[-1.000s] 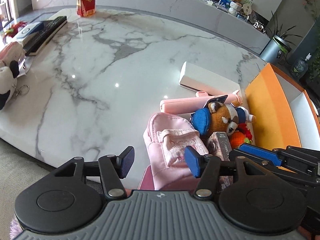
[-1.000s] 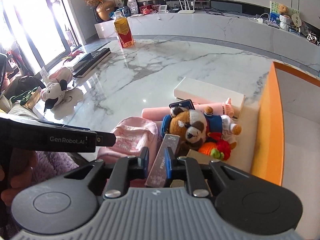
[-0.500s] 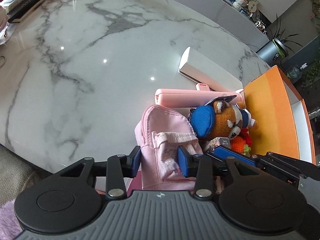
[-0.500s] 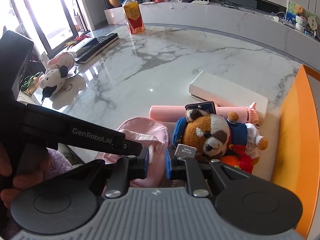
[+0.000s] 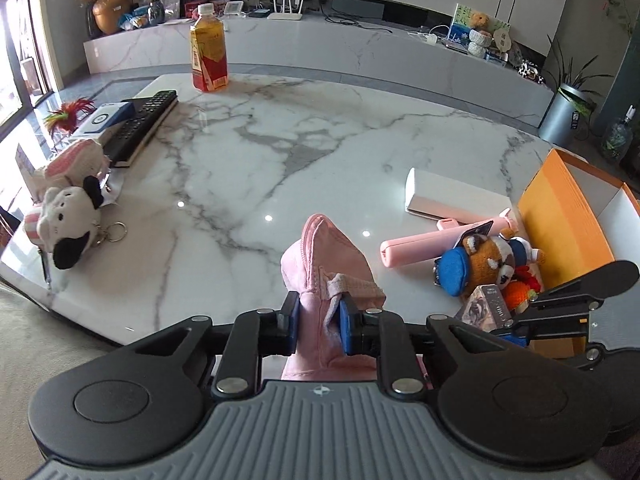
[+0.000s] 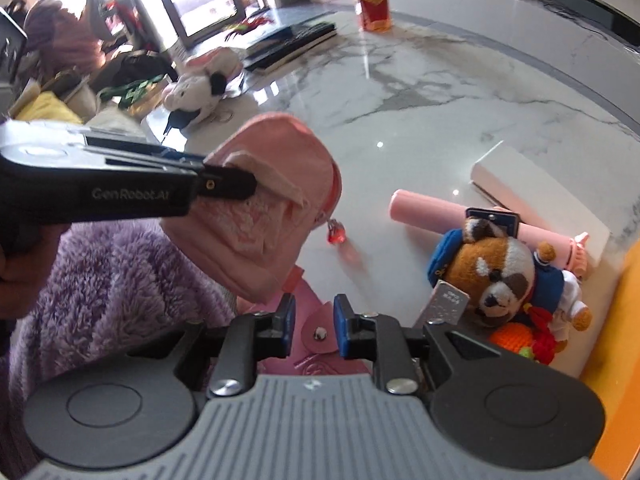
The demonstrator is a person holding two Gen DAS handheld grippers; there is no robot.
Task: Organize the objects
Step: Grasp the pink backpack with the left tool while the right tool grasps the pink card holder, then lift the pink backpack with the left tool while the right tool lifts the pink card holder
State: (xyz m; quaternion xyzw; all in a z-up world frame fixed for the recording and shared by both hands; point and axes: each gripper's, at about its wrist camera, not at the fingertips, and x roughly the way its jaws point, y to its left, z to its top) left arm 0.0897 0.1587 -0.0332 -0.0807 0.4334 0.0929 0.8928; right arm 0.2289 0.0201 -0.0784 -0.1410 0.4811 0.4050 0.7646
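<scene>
Since half a second ago the pink bag (image 5: 332, 280) has come up off the tabletop (image 5: 280, 152); it lay flat by the toys, and now the left gripper (image 5: 319, 318) has it pinched between its blue pads (image 5: 345, 326) and holds it in the air over the near edge. The right gripper (image 6: 314, 326) has slid off the silver box (image 6: 446, 304); its jaws stand a little apart with nothing between them, over a flat pink pouch (image 6: 316, 344) at the near edge.

Containers: the orange box (image 5: 568, 216) sits at the right edge, open on top. What shows of its inside is bare white wall and floor; the rest is out of view. Whether the bag holds anything, can't tell.

Room to move: the whole middle of the tabletop is bare marble. The clutter hugs the edges: bear (image 5: 494, 260), pink tube (image 5: 424, 242) and white box (image 5: 456, 200) bunched against the orange box on the right, cow plush (image 5: 66, 220) and remote (image 5: 142, 126) at the left edge, bottle (image 5: 208, 56) at the far edge.

Only the right view shows the bag's red zip charm (image 6: 336, 234) dangling free, plus the pouch underneath. Only the left view looks into the orange box at all.
</scene>
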